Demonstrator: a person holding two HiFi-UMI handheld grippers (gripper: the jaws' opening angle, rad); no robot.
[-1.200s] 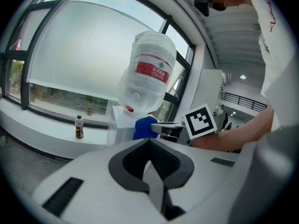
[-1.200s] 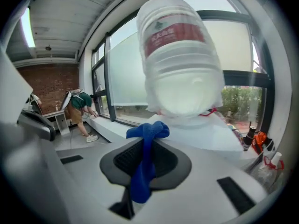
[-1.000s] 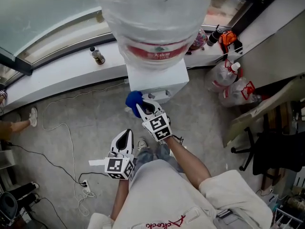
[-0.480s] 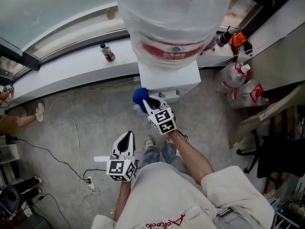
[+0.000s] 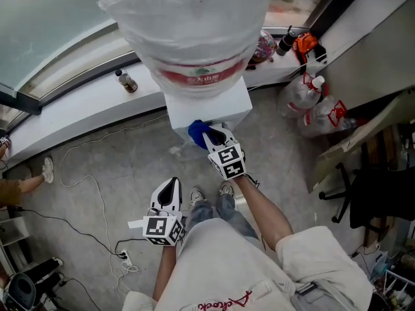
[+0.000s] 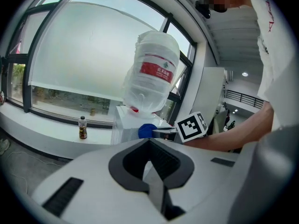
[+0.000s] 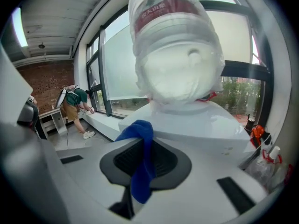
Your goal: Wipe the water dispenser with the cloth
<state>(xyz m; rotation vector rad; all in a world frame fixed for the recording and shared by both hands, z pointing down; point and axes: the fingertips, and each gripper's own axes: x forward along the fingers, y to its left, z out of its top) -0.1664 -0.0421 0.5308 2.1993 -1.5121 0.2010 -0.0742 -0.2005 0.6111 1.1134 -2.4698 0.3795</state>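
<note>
Matt fabric cloth [image 7: 142, 167]; glossy white plastic water dispenser [image 7: 196, 120] (bottle [image 7: 173, 55] in crinkly film).

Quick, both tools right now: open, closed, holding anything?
Left tool: closed, empty.
Right tool: closed on the blue cloth.

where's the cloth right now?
Head view, centre: the cloth is pinched in the right claw, at the dispenser's front edge, below the bottle.

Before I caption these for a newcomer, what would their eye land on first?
The plastic-wrapped water bottle atop the white dispenser fills the head view's top. Next, the blue cloth pinched in the right claw at the dispenser's front; the left claw hangs shut and empty below.
</note>
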